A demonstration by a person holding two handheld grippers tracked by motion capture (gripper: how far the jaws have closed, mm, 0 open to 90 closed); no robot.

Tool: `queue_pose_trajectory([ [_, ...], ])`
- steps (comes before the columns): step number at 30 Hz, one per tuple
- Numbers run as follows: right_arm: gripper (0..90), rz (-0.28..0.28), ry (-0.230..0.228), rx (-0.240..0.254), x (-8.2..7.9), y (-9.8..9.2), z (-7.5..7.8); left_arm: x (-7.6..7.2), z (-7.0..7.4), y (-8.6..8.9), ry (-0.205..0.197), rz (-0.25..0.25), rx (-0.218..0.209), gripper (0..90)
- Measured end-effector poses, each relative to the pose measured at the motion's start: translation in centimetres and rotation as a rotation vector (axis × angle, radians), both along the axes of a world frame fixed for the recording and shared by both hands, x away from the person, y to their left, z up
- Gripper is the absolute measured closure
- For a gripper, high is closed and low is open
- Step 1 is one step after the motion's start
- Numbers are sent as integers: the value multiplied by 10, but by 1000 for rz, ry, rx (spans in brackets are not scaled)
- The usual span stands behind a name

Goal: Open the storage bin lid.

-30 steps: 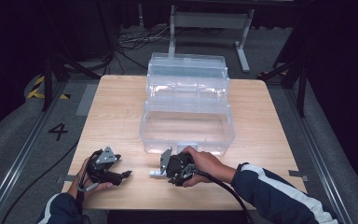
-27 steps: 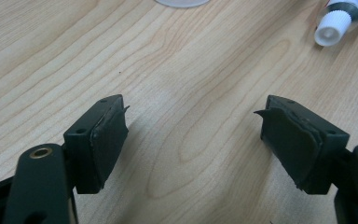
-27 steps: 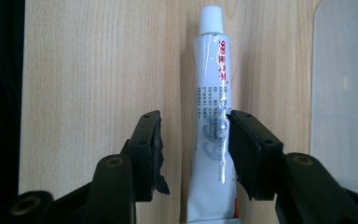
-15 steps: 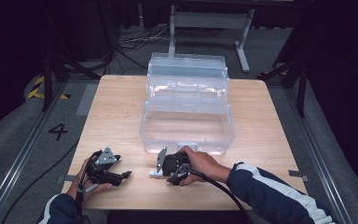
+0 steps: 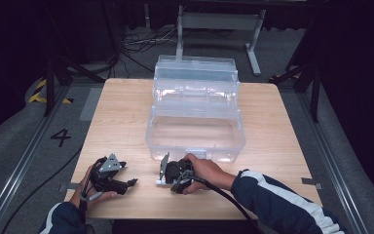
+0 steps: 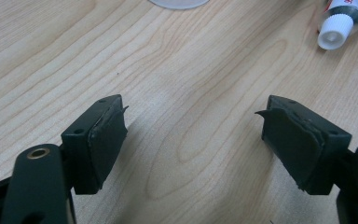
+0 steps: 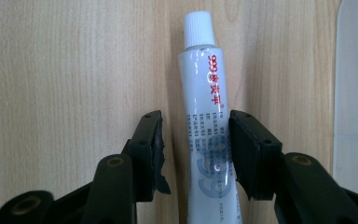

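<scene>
Closed further just now around white tube (image 7: pixel 204 116) on tabletop (image 5: pixel 126 112): right gripper (image 7: pixel 195 154), left pad apart, right-pad contact unclear. Tube's tail cut off. Left gripper (image 6: pixel 191 135) open, empty.

1. Bare table (image 5: pixel 121 122) runs wide open left of the clear plastic toolbox (image 5: pixel 195 131): easy passage there.
2. The toolbox, lid up, walls off the table's middle and far side.
3. Between left gripper (image 5: pixel 126 184) and right gripper (image 5: pixel 159 181), only a short gap of wood.
4. Ointment tube (image 7: pixel 205 112) lies in it, blocking that lane.
</scene>
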State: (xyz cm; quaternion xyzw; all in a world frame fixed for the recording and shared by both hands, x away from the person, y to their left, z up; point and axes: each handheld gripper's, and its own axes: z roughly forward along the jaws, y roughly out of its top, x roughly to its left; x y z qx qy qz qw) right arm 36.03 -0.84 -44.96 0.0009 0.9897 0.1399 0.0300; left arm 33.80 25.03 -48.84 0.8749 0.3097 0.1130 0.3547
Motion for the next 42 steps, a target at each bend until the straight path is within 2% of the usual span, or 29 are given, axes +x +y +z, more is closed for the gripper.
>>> queue_pose_trajectory([
  [7,701,19,43,-3,2,2,0,1,0,0,1,-4,-2,215],
  [20,710,25,49,-3,1,-4,2,1,0,0,1,-4,-2,214],
  [30,710,25,32,58,2,-21,17,1,0,0,3,-4,-3,213],
  [42,709,5,14,70,1,-43,35,1,0,0,4,-4,-2,211],
])
